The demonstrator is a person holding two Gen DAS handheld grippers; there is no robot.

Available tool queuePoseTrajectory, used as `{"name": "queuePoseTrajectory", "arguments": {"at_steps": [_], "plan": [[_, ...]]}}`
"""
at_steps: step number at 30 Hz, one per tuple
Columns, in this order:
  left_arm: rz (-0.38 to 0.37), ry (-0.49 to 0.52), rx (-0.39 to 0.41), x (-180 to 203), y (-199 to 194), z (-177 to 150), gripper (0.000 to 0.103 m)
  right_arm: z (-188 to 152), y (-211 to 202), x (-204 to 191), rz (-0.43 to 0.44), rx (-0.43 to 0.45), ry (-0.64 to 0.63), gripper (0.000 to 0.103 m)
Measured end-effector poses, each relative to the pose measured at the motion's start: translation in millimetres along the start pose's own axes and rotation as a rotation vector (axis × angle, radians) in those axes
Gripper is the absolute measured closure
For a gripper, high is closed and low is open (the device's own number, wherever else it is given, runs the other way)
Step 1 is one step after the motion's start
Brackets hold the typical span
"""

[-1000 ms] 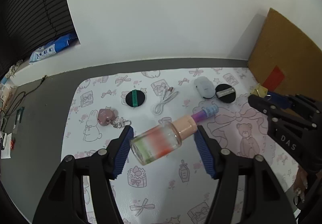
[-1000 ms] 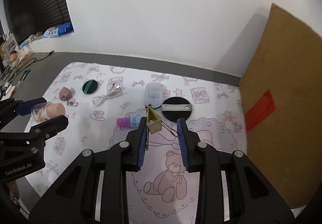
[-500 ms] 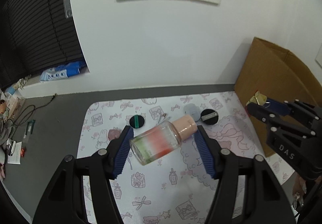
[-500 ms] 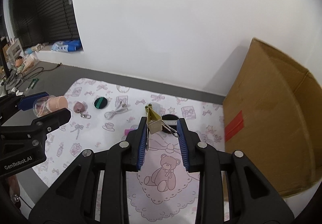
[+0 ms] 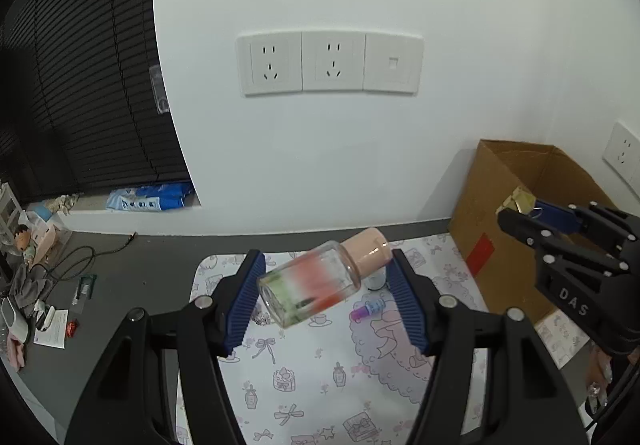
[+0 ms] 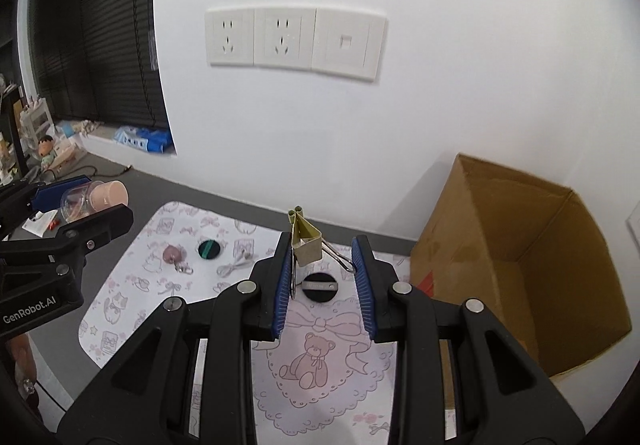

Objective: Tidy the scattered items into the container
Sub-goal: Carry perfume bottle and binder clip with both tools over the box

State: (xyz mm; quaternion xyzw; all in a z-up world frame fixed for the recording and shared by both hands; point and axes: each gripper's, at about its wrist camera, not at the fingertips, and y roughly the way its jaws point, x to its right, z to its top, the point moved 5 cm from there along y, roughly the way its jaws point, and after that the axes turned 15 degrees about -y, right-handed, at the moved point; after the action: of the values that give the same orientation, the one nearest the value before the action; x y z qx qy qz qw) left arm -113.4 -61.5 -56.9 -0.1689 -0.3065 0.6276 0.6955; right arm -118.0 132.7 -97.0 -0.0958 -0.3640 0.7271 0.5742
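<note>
My left gripper [image 5: 324, 285] is shut on a clear bottle [image 5: 316, 285] with a pink cap and red-green tint, held tilted high above the patterned mat [image 5: 320, 385]. My right gripper [image 6: 322, 269] is shut on a gold binder clip [image 6: 306, 241], also held high. An open cardboard box [image 6: 520, 273] stands at the mat's right edge; it also shows in the left wrist view [image 5: 512, 205]. On the mat lie a black round compact [image 6: 320, 287], a white cable [image 6: 234, 265], a black-green disc [image 6: 209, 249], a pink keychain [image 6: 174, 255] and a small purple-blue tube [image 5: 370, 309].
A white wall with a socket panel [image 6: 296, 41] stands behind the mat. Grey floor [image 5: 120, 273] with papers and clutter lies to the left. Dark blinds [image 5: 80, 85] fill the far left. Each gripper shows in the other's view, left [image 6: 60, 229] and right [image 5: 560, 233].
Both grippers have risen well above the mat with their objects still held. The wall sockets and the open box top have come into view.
</note>
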Motion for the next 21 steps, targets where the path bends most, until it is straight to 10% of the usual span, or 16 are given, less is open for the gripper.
{"name": "queuePoseTrajectory", "arguments": {"at_steps": [21], "plan": [[-0.02,0.014,0.133,24,-60,18,0.041,26,-70,12,-0.06,0.101,-0.023,0.073]]}}
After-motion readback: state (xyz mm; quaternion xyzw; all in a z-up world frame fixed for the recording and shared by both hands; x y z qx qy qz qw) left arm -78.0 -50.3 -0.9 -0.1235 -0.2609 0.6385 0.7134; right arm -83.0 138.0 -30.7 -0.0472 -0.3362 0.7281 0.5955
